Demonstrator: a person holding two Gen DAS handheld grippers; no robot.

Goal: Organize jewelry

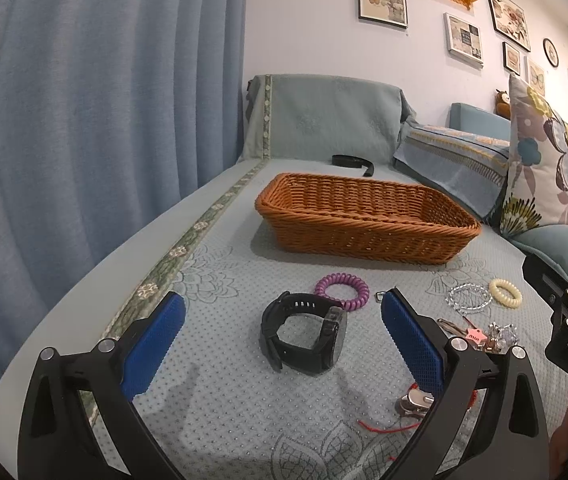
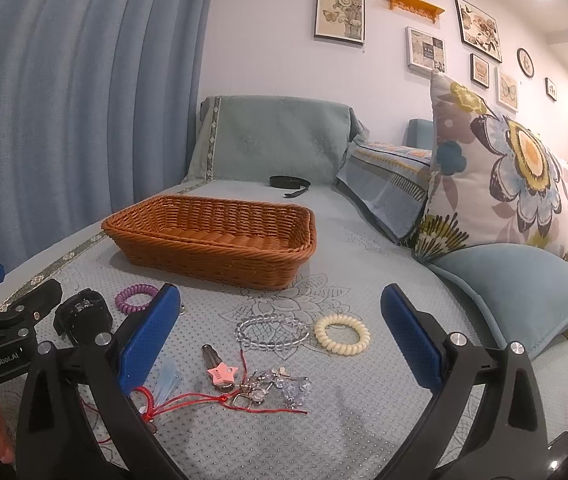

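Note:
A brown wicker basket (image 1: 367, 216) (image 2: 212, 240) stands on the blue-grey sofa cover. In front of it lie a black watch (image 1: 303, 332) (image 2: 82, 314), a purple coil band (image 1: 341, 291) (image 2: 136, 298), a clear bead bracelet (image 1: 469, 298) (image 2: 272, 332), a cream coil band (image 1: 505, 293) (image 2: 341, 335), a pink star hair clip (image 2: 222, 372), crystal charms (image 2: 280, 388) and a red cord (image 2: 204, 402). My left gripper (image 1: 284, 344) is open, its fingers either side of the watch, just short of it. My right gripper (image 2: 280, 344) is open above the bracelet and charms.
A black strap (image 1: 353, 162) (image 2: 289, 184) lies behind the basket. A floral cushion (image 2: 503, 176) and a blue cushion (image 2: 523, 292) sit at the right. A blue curtain (image 1: 84, 120) hangs along the left edge of the sofa.

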